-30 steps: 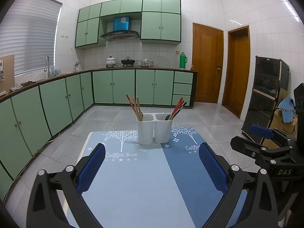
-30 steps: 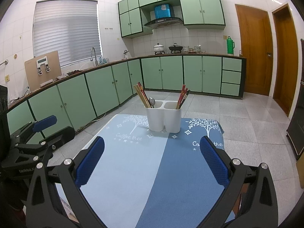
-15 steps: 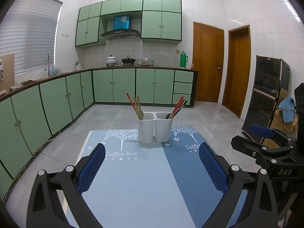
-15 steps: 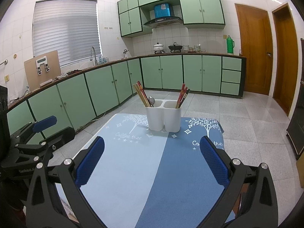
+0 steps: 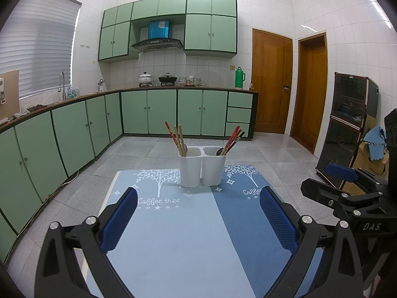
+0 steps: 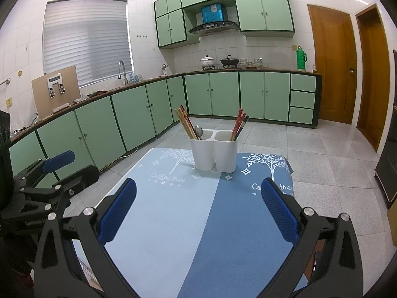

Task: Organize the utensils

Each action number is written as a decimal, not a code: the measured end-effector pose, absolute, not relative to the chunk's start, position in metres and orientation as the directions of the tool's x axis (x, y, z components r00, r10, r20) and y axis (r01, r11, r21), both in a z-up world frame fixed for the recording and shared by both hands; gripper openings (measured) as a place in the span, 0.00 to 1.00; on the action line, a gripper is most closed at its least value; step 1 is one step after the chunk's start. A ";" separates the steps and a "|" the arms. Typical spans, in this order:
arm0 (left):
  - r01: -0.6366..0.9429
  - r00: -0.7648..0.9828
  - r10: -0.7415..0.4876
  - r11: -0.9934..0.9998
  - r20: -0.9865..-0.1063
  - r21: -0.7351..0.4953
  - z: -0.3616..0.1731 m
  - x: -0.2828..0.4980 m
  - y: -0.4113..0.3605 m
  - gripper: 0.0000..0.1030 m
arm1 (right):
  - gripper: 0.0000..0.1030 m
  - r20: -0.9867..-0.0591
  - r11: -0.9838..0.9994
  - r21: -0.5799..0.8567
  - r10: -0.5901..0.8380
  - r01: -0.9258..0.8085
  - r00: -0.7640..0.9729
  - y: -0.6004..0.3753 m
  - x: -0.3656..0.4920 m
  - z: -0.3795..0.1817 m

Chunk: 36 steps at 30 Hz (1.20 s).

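A white two-compartment utensil holder (image 5: 202, 165) (image 6: 214, 152) stands at the far end of a blue tablecloth (image 5: 186, 236) (image 6: 198, 223). Its left compartment holds wooden and red chopsticks (image 5: 176, 137) (image 6: 184, 124) and a metal spoon (image 6: 198, 131). Its right compartment holds red and dark chopsticks (image 5: 233, 137) (image 6: 239, 125) and a dark spoon (image 5: 219, 151). My left gripper (image 5: 198, 196) is open and empty, well short of the holder. My right gripper (image 6: 198, 186) is open and empty, also short of it. Each gripper shows at the edge of the other's view.
The table stands in a kitchen with green cabinets (image 5: 161, 111) along the left and back walls. A dark glass cabinet (image 5: 347, 124) and cardboard boxes (image 5: 372, 159) stand at the right. Grey tiled floor (image 6: 322, 154) surrounds the table.
Both views have shifted only very slightly. Both grippers stay open and empty, and the holder and utensils have not moved.
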State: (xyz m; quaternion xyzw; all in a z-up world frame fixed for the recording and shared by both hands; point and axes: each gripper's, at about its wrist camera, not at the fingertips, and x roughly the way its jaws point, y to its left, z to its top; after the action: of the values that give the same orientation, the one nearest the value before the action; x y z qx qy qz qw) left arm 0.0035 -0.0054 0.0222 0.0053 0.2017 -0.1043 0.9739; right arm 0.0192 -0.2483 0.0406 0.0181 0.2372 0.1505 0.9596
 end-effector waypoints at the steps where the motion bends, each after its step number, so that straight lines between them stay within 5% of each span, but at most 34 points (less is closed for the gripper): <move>1: 0.205 0.897 -0.201 0.978 -0.394 -0.031 0.022 0.004 -0.005 0.94 | 0.95 -0.449 0.954 0.105 0.297 -0.280 0.843 -0.249 0.019 0.040; 36: 0.211 0.894 -0.207 0.977 -0.398 -0.035 0.021 0.007 -0.006 0.94 | 0.95 -0.449 0.955 0.110 0.295 -0.276 0.843 -0.253 0.022 0.041</move>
State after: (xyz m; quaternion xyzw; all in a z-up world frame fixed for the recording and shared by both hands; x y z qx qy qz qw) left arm 0.0068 -0.0062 0.0206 0.0044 0.2039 -0.1073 0.9731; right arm 0.0221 -0.2529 0.0412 0.0205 0.2373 0.1487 0.9598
